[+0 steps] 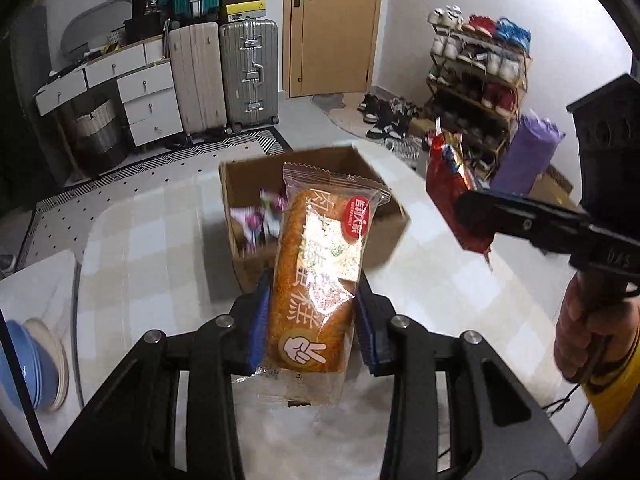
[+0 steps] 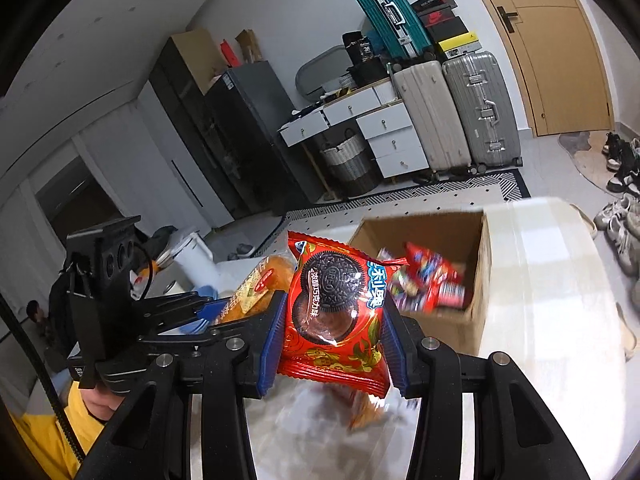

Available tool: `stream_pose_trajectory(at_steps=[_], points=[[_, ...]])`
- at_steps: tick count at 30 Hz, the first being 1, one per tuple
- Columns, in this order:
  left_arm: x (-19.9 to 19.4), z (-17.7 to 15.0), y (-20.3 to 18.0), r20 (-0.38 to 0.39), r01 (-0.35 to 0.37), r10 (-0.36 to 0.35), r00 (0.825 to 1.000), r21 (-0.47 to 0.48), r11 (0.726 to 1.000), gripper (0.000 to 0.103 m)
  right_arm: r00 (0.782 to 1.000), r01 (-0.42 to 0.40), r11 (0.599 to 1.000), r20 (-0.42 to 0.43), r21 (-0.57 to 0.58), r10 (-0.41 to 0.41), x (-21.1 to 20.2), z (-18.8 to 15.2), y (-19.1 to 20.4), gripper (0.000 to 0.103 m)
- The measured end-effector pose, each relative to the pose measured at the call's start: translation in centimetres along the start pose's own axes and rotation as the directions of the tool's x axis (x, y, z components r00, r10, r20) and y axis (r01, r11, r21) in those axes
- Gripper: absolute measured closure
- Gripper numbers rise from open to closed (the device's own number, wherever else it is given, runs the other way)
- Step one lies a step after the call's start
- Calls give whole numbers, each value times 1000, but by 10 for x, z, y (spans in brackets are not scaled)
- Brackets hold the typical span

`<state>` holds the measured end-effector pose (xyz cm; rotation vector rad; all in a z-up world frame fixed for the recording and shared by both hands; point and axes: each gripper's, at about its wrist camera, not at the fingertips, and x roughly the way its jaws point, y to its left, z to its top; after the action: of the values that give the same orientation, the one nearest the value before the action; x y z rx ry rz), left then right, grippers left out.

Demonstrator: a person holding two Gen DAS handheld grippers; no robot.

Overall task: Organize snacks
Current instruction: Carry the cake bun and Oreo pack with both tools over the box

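Brown cardboard box point(image 1: 316, 208) sits ahead on the table point(image 1: 160, 248). My left tongs point(image 1: 310, 320) squeeze an orange cake in clear wrap point(image 1: 316, 280); my right tongs point(image 2: 334, 344) squeeze a red cookie packet point(image 2: 334, 308). I should reach over the box, then let go gently.

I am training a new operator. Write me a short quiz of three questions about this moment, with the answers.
1. True or false: the cardboard box already holds snacks.
2. Which gripper holds the red Oreo packet? A) left B) right
3. Fill in: the left gripper is closed on the ____ packet.

Key: 1 true. 2 B, the right gripper. 3 orange cake.
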<state>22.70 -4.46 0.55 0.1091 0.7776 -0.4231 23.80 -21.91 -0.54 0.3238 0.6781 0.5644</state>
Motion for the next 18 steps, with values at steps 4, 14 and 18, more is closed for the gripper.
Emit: stream_pose_trajectory(at_steps=[4,14,18], points=[[25,49,18,9,2,-1,1000,-39,999,70,1000,22,1000,-1,17,-22,17,32,-14,58],[126,121,60,-83,36,-48,995,-139,990,70,994,69,996,-94,59,-63,85,68,-52,58],[158,128,72,-108,10,-27,994,-154,988,70,990,85,994,-118,71,-76,103,66,-65,58]])
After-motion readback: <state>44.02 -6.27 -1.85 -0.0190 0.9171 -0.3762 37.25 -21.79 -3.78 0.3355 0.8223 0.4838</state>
